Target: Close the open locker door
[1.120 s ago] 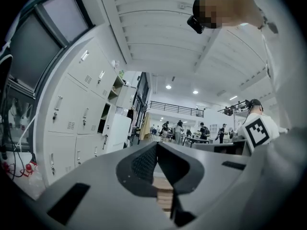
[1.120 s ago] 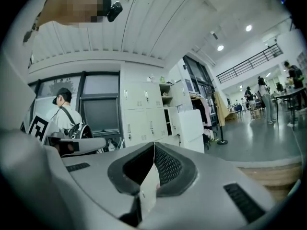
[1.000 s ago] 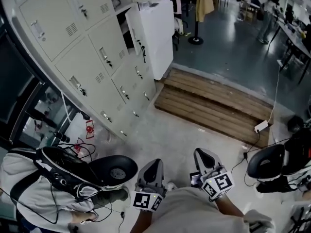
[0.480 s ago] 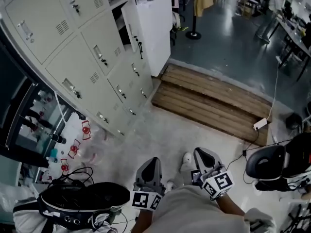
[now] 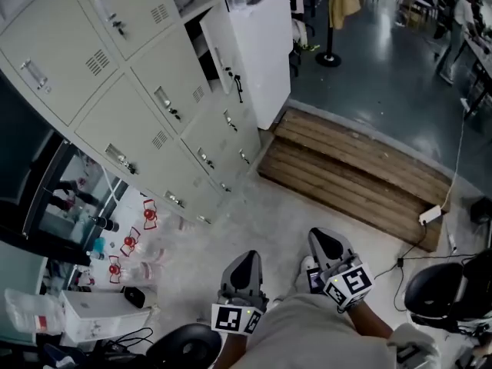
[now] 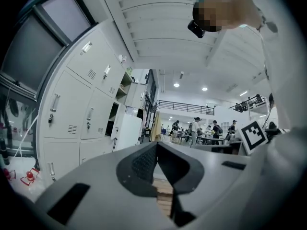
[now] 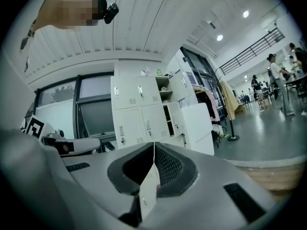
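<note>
Lockers (image 5: pixel 131 121) fill more of the head view than a second ago, and the person with the black backpack who crouched below the open locker door (image 5: pixel 257 56) back then has dropped out of the picture. In that spot there are now a white box (image 5: pixel 92 314) and small red-trimmed items (image 5: pixel 131 244) on the floor. The white door is swung out from the grey bank at its far end, with its compartment gaping behind it. It is well apart from both claws, just as in the earlier frames. The left claw (image 5: pixel 244 258) and the right claw (image 5: pixel 323 237) sit side by side at the bottom of the head view, short of the door. Each is clenched with nothing between its jaws, the same as before. The left gripper view shows the door (image 6: pixel 125 131) left of its closed tips (image 6: pixel 157 145), and the right gripper view shows it (image 7: pixel 199 126) to the right of its own (image 7: pixel 153 145). A wooden step (image 5: pixel 354 175) lies just below and to the right of the door, on pale speckled floor (image 5: pixel 254 221). A white power strip (image 5: pixel 430 214) rests at the step's far corner. Beyond the door, dark glossy flooring runs past a coat stand (image 5: pixel 332 21) into a large hall lit from the ceiling, where people are gathered at distant tabletops.
</note>
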Motion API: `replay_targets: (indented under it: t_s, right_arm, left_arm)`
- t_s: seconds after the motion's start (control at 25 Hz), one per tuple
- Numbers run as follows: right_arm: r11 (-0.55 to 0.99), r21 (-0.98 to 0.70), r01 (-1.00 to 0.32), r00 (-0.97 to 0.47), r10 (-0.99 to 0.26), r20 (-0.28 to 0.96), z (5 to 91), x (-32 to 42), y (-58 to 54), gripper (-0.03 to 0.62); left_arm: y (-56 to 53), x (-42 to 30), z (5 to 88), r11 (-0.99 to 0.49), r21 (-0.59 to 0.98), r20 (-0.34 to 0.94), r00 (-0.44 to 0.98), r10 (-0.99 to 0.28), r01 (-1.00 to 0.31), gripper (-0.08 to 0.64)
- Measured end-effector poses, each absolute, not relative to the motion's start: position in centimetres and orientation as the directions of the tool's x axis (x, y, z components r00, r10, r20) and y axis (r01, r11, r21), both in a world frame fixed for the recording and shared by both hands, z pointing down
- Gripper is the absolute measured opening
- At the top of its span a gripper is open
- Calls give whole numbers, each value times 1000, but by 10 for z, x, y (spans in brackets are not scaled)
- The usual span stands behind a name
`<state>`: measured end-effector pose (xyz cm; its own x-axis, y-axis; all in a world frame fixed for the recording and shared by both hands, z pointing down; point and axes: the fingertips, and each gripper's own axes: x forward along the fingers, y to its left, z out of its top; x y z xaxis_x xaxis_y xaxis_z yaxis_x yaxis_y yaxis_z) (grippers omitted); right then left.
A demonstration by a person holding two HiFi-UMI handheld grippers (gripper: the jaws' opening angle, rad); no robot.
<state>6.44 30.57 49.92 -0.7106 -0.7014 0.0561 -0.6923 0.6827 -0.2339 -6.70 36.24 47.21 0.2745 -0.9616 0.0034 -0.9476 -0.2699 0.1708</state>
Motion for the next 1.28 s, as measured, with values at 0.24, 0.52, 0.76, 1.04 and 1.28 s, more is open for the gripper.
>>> replay_targets:
  t_s: [0.24, 0.52, 0.76, 1.04, 1.28]
  right_arm:
    - [722, -250, -645, -754, -655, 55, 502, 66, 248, 28]
    - [762, -228, -606, -788, -614, 41, 499, 90, 189, 28]
    - [750, -245, -615, -779, -625, 42, 503, 107, 154, 29]
    - [707, -260, -658, -743, -665, 71, 514, 123, 121, 29]
    - [633, -247, -734, -670, -735, 106, 521, 139, 81, 29]
  left_arm:
    - [310, -59, 470, -216, 163, 11, 220, -975, -963, 8]
    - [254, -33, 467, -180, 164, -14, 180, -984, -970, 8]
    - [219, -18, 471, -180, 175, -2, 183, -983, -968, 8]
    - [168, -13, 477, -213, 184, 4, 218, -976, -960, 8]
    - [108, -4, 483, -301, 193, 0, 307, -952, -934, 8]
